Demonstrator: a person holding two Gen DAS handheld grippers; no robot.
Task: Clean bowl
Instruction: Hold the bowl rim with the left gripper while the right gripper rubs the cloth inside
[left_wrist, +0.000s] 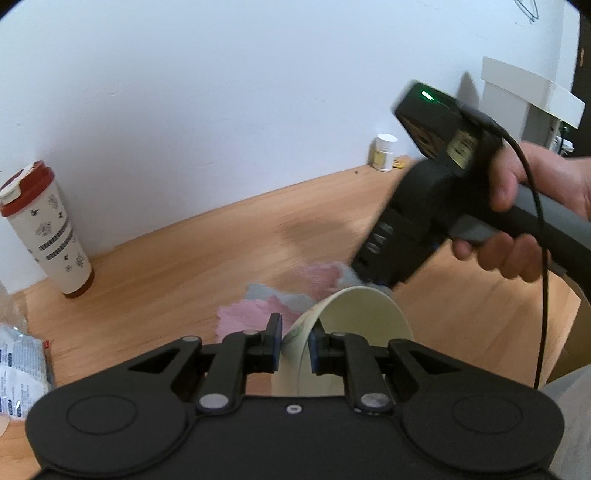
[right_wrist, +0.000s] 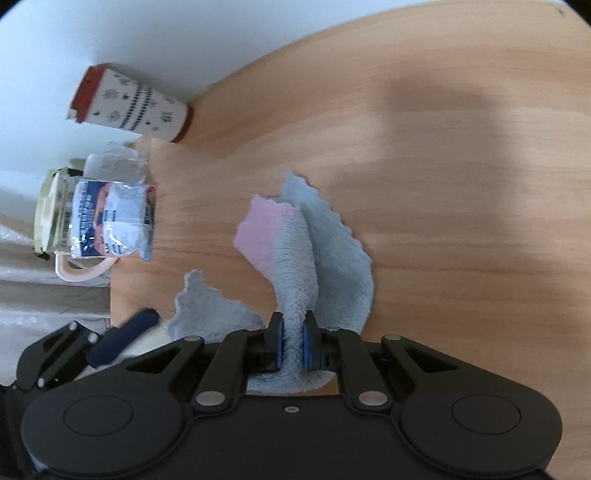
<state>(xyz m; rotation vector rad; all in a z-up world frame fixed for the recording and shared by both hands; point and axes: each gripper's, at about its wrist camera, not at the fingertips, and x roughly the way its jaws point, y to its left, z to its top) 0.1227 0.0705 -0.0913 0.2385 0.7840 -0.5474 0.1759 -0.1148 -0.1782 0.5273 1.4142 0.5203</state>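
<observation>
Bowl and cloth both gripped

Left claw (left_wrist: 294, 345) clamps the tilted bowl (left_wrist: 354, 332) rim; right claw (right_wrist: 293, 341) clamps the cloth (right_wrist: 295, 258), which trails ahead onto the surface (right_wrist: 443, 184).

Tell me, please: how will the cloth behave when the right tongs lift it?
The cloth is probably floppy: it already drapes in folds from the right tongs. It looks fluffy, so likely light. Its loose end may trail on the table.
</observation>
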